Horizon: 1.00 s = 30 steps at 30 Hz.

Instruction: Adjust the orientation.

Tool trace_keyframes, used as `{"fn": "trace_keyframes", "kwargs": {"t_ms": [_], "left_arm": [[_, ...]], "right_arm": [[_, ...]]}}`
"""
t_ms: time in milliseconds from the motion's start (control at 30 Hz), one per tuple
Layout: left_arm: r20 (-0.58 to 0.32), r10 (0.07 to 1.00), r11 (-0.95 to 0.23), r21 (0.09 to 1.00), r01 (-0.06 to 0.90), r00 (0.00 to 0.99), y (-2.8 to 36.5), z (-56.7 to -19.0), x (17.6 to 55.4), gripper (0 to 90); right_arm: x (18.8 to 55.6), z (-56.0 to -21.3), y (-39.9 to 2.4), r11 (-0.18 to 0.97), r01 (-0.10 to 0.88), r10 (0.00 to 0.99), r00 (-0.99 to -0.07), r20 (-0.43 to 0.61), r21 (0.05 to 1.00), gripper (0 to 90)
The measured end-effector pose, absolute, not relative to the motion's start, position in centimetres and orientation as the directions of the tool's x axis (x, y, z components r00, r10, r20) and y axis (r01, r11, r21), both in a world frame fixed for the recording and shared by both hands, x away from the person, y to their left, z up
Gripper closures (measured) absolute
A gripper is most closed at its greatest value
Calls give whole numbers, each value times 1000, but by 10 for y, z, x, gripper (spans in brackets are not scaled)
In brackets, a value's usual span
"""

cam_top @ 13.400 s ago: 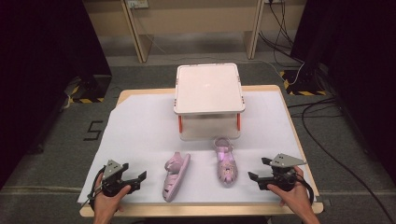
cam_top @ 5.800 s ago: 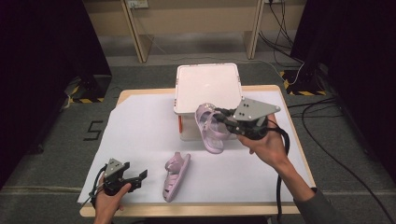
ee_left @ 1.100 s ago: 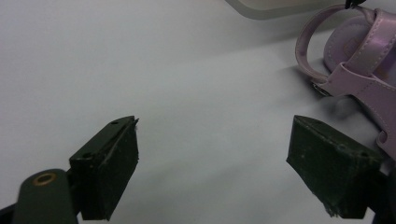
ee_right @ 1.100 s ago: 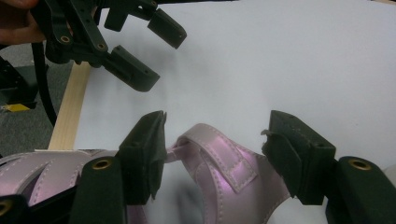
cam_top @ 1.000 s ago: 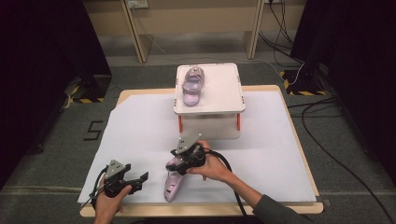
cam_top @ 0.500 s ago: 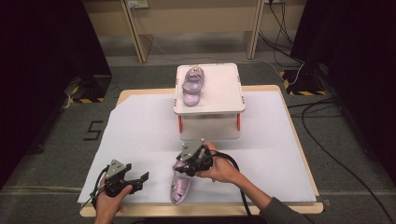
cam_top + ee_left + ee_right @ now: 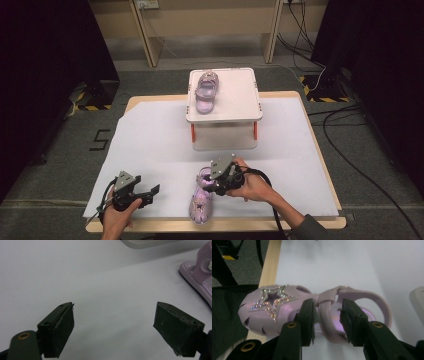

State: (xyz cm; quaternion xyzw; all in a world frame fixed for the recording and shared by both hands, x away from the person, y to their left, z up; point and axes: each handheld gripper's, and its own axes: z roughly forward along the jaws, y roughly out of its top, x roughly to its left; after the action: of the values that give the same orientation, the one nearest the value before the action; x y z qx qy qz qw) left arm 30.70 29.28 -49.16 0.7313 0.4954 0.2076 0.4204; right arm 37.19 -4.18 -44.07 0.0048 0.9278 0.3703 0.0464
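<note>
Near the table's front edge, the right gripper (image 7: 210, 186), its jaws having just been closing, clamps the strap of a lilac sandal (image 7: 200, 202), the left gripper (image 7: 150, 192) gapes empty, and another sandal (image 7: 205, 91) rests on the box (image 7: 240, 95) beyond.

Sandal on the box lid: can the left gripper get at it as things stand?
Probably yes. The left gripper is open and empty, the sandal on the lid lies uncovered, and bare white sheet lies between. The right gripper is down on the near sandal.
</note>
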Motion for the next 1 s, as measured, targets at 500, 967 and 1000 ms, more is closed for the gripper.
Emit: {"fn": "trace_keyframes", "kwargs": {"t_ms": [500,967,1000], "left_arm": [[-115,900,-153,820,551,421,294,-491,306,159],[-108,901,-159,820,550,421,294,-491,306,160],[-111,901,-156,819,552,420,294,-491,306,159]], "right_arm": [[382,-435,-54,651,155,290,-955,-55,743,794],[382,-442,-96,556,364,413,-901,131,748,679],[380,-441,-97,556,361,407,-904,133,748,666]]}}
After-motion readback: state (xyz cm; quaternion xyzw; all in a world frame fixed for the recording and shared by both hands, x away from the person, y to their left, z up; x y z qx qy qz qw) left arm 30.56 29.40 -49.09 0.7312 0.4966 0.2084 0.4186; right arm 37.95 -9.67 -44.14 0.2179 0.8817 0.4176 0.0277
